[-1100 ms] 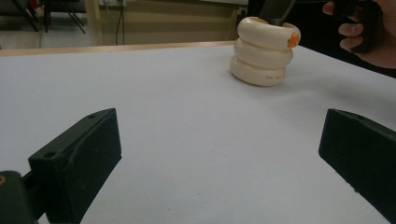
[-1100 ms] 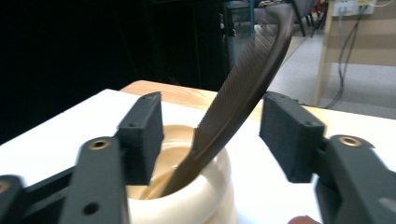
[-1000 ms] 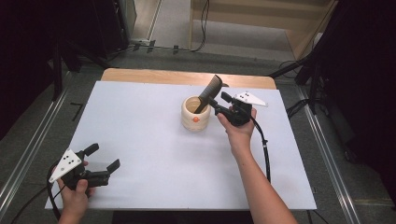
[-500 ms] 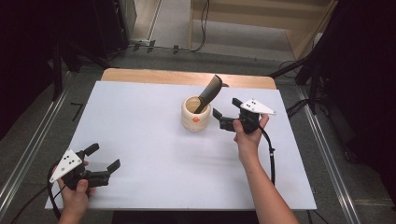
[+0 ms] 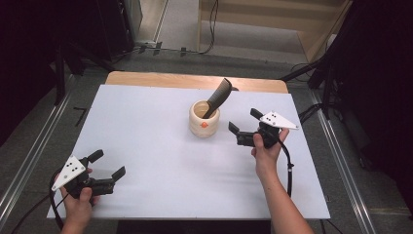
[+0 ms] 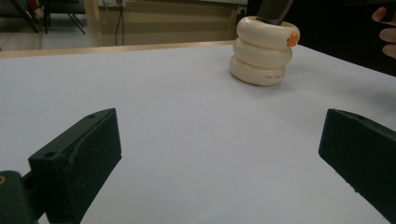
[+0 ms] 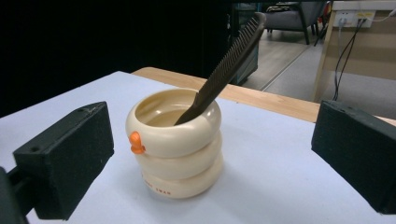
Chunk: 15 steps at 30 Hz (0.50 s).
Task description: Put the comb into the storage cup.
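High view: right gripper (image 5: 242, 128) held just right of cream ringed cup (image 5: 204, 119), jaws wide apart, nothing between them, not touching cup; dark comb (image 5: 218, 96) standing tilted inside cup, top leaning away to the far right. Left gripper (image 5: 108, 164) low at near left of white surface (image 5: 146, 131), jaws spread, empty, well apart from cup.
Left gripper view: jaws far apart at bottom corners, bare surface between; cup (image 6: 265, 51) far ahead, right of centre between jaws, orange knob (image 6: 293, 38) on its upper ring; fingers of other hand (image 6: 386, 28) at right edge.
Right gripper view: jaws wide open, gripping nothing; cup (image 7: 175, 140) near ahead, closer to left jaw, comb (image 7: 224, 70) slanting up toward right jaw, orange knob (image 7: 135, 142) facing left jaw
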Each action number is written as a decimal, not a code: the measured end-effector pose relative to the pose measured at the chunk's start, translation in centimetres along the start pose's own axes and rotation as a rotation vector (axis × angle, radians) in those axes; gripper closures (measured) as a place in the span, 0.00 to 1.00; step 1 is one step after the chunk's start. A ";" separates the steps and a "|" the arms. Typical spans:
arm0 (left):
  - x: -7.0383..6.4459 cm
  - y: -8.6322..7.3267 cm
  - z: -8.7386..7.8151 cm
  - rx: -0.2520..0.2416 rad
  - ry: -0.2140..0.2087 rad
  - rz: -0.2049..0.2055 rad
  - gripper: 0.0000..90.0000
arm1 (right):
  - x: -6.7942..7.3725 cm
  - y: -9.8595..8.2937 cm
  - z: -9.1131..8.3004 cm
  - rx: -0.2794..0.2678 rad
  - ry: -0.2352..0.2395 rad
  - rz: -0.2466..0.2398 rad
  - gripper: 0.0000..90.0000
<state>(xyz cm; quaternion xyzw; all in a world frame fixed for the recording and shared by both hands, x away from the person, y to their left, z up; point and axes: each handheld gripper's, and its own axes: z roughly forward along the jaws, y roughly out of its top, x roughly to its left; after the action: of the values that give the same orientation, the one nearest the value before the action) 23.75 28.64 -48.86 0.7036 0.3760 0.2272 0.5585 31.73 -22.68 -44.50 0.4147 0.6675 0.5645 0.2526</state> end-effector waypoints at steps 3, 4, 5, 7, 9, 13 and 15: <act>0.0 0.0 0.0 -0.001 -0.001 0.000 0.00 | -0.2 -0.3 -0.7 0.000 -0.003 0.002 0.00; 0.0 0.0 0.0 -0.001 -0.001 0.000 0.00 | -0.3 -0.4 -0.9 -0.003 -0.005 -0.002 0.00; 0.0 0.0 0.0 -0.001 0.000 -0.001 0.00 | -0.3 -0.5 -1.1 -0.004 -0.004 0.003 0.00; 0.0 0.0 0.0 0.001 0.000 0.002 0.00 | -0.4 -0.8 -1.5 0.001 -0.011 -0.006 0.00; 0.0 0.0 0.0 0.001 0.000 0.001 0.00 | -0.5 -1.0 -1.9 0.001 -0.016 -0.010 0.00; 0.0 0.0 0.1 0.001 -0.001 0.004 0.00 | -0.7 -1.6 -2.7 0.002 -0.019 -0.003 0.00; 0.0 0.0 0.1 0.000 -0.001 0.003 0.00 | -0.8 -1.9 -3.1 0.002 -0.020 0.001 0.00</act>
<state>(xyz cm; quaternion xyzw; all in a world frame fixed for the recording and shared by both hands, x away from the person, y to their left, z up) 23.79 28.58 -48.88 0.7044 0.3745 0.2275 0.5584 29.14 -25.06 -45.73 0.4209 0.6654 0.5597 0.2587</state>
